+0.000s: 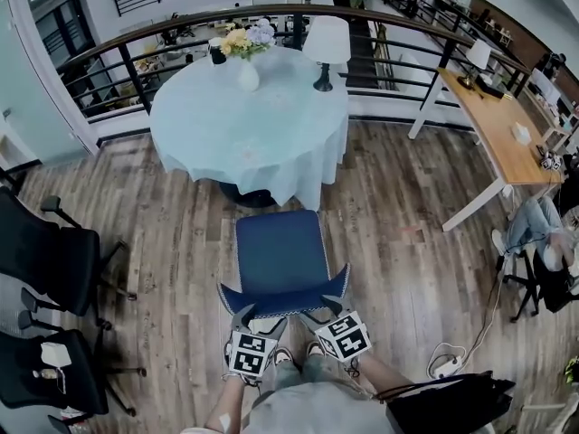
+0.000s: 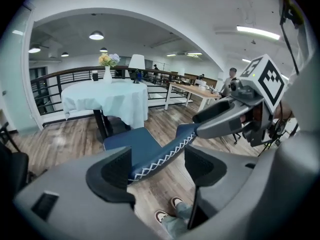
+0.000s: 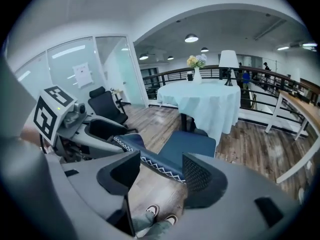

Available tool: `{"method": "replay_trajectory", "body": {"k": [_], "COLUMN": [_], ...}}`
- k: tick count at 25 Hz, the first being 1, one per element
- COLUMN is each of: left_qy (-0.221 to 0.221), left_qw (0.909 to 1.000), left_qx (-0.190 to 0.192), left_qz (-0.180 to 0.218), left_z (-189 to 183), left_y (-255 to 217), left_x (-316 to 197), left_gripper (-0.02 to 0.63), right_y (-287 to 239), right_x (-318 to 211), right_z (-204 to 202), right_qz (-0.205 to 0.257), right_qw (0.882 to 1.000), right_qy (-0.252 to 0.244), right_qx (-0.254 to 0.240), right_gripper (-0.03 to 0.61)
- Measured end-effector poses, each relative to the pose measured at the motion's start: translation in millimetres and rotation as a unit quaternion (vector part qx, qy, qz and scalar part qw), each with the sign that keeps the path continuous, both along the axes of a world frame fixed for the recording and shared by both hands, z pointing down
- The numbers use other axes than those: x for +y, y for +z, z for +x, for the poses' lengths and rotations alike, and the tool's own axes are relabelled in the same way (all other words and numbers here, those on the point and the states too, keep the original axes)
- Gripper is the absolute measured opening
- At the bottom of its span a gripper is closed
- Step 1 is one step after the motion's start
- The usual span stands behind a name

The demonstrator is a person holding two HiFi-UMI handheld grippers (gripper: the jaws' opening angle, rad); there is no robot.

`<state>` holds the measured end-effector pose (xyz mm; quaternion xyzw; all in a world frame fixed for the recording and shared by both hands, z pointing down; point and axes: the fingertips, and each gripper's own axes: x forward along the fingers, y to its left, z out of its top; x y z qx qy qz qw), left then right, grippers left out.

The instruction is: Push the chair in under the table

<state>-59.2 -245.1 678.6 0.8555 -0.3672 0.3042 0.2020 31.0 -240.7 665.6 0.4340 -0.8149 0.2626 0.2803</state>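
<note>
Found left gripper (image 1: 256, 319) and right gripper (image 1: 324, 310) both spread wide, astride the backrest rim (image 1: 282, 298) of the blue chair (image 1: 279, 251), unclamped. Saw its seat just ahead, short of the round table (image 1: 249, 120) beyond. Left all pushing undone.

Chair (image 1: 280, 259): blue padded seat, low curved back edged with white zigzag stitching. Set upright on floor (image 1: 181, 238), seat faced toward table (image 1: 246, 120), back turned away. Seat front seen just beside hem of cloth (image 1: 303, 183); seat not yet tucked under. Table: round, draped in pale blue cloth, dark pedestal glimpsed beneath.
</note>
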Motion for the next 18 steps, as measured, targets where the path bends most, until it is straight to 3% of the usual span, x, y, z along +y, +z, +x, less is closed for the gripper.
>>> {"method": "replay_trajectory", "body": {"k": [6,18], "left_qy": [0.011,0.003], "left_qw": [0.9993,0.9991], "left_qx": [-0.035,-0.043], "left_qz": [0.011,-0.003], "left_z": [1.3,9.1], "left_y": [8.7,10.0], "left_x": [-4.2,-15.0], "left_gripper": [0.324,0.324], "right_y": [10.4,15.3], "right_x": [2.9,-10.4], "right_z": [-1.0,6.1], "right_qz": [0.014,0.024], "right_qw": [0.996,0.996], "right_qy": [-0.046,-0.062], "right_qx": [0.074,0.055], "right_gripper": [0.250,0.250]}}
